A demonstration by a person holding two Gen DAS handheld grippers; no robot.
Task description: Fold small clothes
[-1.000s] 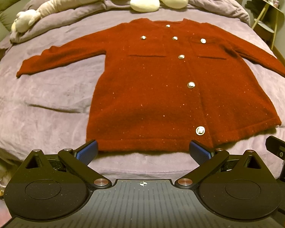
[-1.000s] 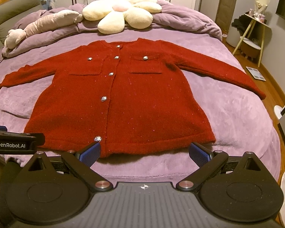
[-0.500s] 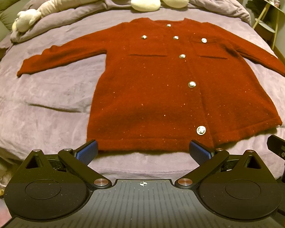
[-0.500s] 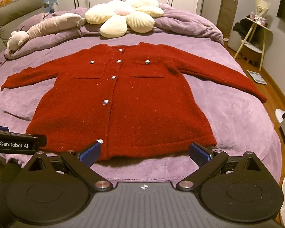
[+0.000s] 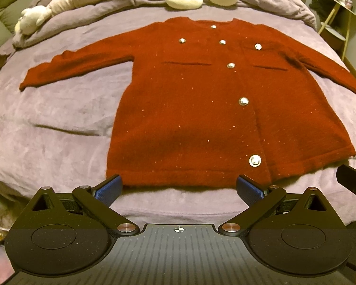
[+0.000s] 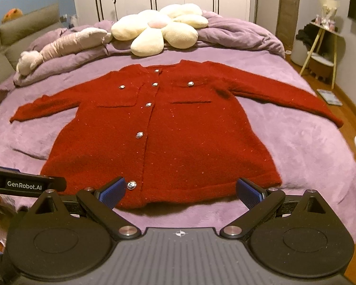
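A red cardigan [image 5: 201,109] lies flat and face up on the purple bed [image 5: 59,123], buttoned down the front with silver buttons, both sleeves spread out to the sides and its hem towards the bottom of each frame. In the left wrist view the left tool [image 5: 178,187] sits at the bottom centre, its blue-padded fingers [image 5: 108,188] wide apart and holding nothing; the left pad shows just below the hem's lower left corner and the right pad just below the lowest button [image 5: 255,160], whether they touch the fabric cannot be told. The left sleeve runs to the middle left of that frame, with a broad stretch of bare bedspread below it marked by one long crease; the right sleeve runs off the right edge. In the right wrist view the right tool [image 6: 180,190] is likewise fully spread and empty, its pads framing the right half of the hem, the left pad beside the lowest button and the right pad at the hem's lower right corner. The left tool's black body, lettered GenRobot.AI, pokes in at the lower left of that frame. Open bedspread lies to the right of the cardigan up to the bed's edge, beyond which is wooden floor. At the top of the frame a flower-shaped cushion [image 6: 163,28] and a rumpled duvet [image 6: 237,33] sit clear of the collar.
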